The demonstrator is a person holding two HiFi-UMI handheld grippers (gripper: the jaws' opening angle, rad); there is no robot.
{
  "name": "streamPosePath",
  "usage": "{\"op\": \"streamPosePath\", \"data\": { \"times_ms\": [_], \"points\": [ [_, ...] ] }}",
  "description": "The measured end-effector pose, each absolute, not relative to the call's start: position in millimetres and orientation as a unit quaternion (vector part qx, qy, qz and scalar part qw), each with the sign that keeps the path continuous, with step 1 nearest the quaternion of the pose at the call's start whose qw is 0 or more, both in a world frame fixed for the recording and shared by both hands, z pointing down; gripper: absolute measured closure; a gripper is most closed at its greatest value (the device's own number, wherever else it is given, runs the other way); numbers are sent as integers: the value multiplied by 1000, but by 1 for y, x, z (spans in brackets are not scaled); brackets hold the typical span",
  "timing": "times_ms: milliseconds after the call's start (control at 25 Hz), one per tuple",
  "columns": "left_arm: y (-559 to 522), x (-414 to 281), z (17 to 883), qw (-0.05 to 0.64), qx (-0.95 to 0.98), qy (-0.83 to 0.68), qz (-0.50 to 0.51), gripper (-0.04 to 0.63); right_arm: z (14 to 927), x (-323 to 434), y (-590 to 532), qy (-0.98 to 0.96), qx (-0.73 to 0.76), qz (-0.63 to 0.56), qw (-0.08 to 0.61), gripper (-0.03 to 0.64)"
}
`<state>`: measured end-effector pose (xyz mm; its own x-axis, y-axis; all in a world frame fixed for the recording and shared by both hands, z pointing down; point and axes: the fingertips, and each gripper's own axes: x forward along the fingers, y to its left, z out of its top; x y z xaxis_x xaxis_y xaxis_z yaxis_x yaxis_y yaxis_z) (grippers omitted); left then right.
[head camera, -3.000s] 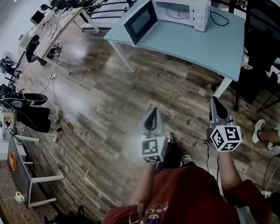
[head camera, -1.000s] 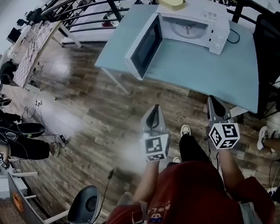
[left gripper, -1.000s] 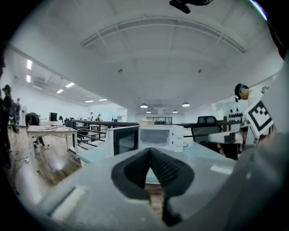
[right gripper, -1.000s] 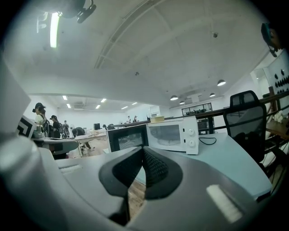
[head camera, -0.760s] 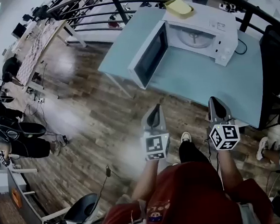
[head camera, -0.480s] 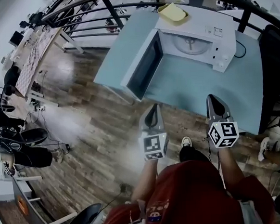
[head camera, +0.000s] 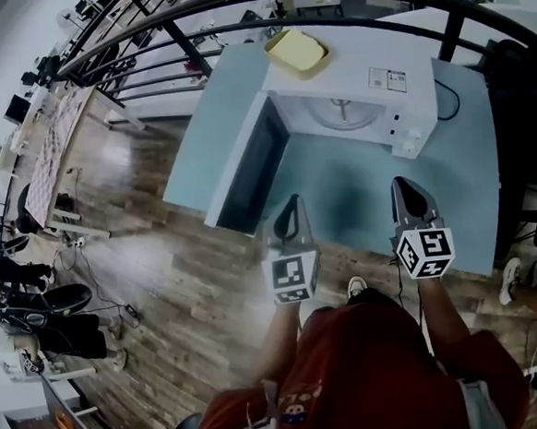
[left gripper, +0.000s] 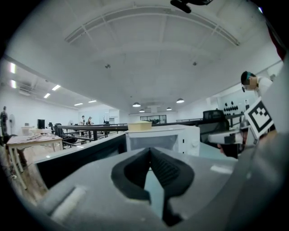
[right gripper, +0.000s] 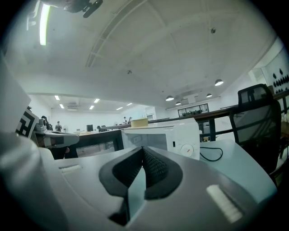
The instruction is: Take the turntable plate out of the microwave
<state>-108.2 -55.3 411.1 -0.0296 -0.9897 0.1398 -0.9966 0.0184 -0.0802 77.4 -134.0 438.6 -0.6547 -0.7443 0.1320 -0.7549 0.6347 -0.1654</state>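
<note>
A white microwave (head camera: 370,90) stands on a light blue table (head camera: 341,189), its door (head camera: 247,174) swung wide open to the left. Inside the cavity lies the round glass turntable plate (head camera: 342,113). My left gripper (head camera: 289,218) is shut and empty over the table's near edge, just right of the open door. Also shut and empty, my right gripper (head camera: 406,193) hovers in front of the microwave's control panel. In the left gripper view the microwave (left gripper: 180,137) lies ahead of the left gripper (left gripper: 150,151). The right gripper (right gripper: 143,151) faces the microwave (right gripper: 183,135).
A yellow flat thing (head camera: 297,51) rests on top of the microwave. A black cable (right gripper: 211,155) lies on the table to its right. A black office chair (right gripper: 257,122) stands right of the table, a black railing (head camera: 234,17) runs behind it, and wooden floor (head camera: 143,265) lies left.
Both grippers have travelled forward from over the floor to over the table's near edge, closer to the microwave. Their jaws stayed shut.
</note>
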Motion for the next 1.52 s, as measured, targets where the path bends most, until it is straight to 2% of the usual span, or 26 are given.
{"op": "streamPosePath", "data": {
  "times_ms": [800, 1520],
  "points": [
    [-222, -158, 439, 26, 776, -625, 78, 597, 452, 23, -252, -858, 501, 94, 57, 617],
    [-277, -182, 471, 36, 811, -579, 71, 597, 472, -27, -288, -841, 525, 55, 114, 617]
  ]
}}
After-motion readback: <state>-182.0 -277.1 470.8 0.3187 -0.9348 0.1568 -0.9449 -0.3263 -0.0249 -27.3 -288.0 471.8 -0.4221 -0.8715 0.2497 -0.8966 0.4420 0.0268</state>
